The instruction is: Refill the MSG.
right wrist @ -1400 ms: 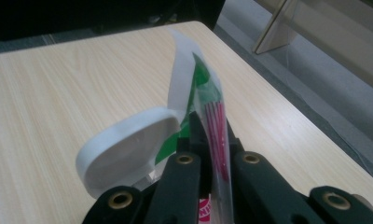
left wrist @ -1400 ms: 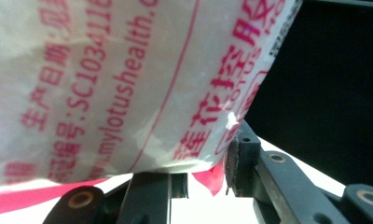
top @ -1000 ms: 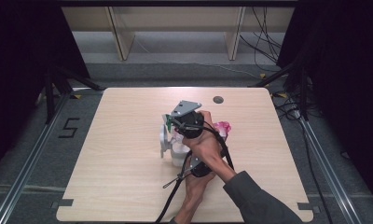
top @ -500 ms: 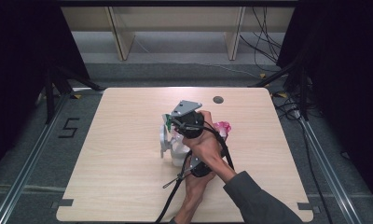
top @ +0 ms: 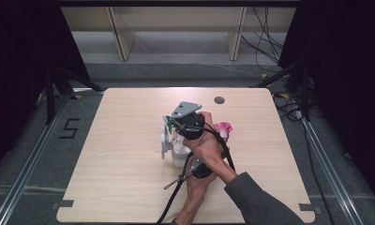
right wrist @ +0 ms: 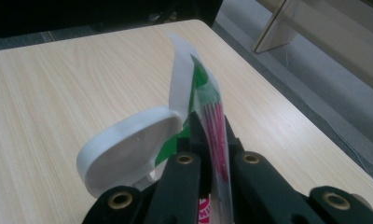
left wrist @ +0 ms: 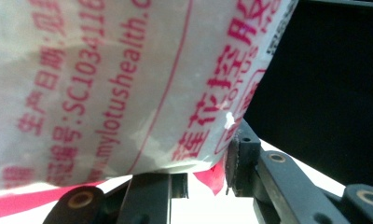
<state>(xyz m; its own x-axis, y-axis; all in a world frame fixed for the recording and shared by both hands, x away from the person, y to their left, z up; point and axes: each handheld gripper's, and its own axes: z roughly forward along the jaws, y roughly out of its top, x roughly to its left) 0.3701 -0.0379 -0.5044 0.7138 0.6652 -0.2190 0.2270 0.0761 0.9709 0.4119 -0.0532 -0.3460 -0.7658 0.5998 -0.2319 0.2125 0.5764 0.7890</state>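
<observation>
A white plastic packet with red print (left wrist: 128,79) lies between the jaws of my left gripper (left wrist: 194,163), whose pads press on its lower edge. My right gripper (right wrist: 217,154) is shut on a thin red and green edge of the packet (right wrist: 211,107). A white round flip lid (right wrist: 128,144) stands open just beside those jaws. In the high view the right gripper (top: 172,124), with its grey plate, reaches over the packet's pink end (top: 223,127) and a white container (top: 178,157) at the middle of the table. The left gripper's body (top: 200,169) lies under the crossed right hand.
The light wooden table (top: 106,178) has bare room on the left and right of the hands. A small dark round hole (top: 219,100) sits near the far edge. Cables trail toward the near edge. Shelving legs stand on the floor beyond the table.
</observation>
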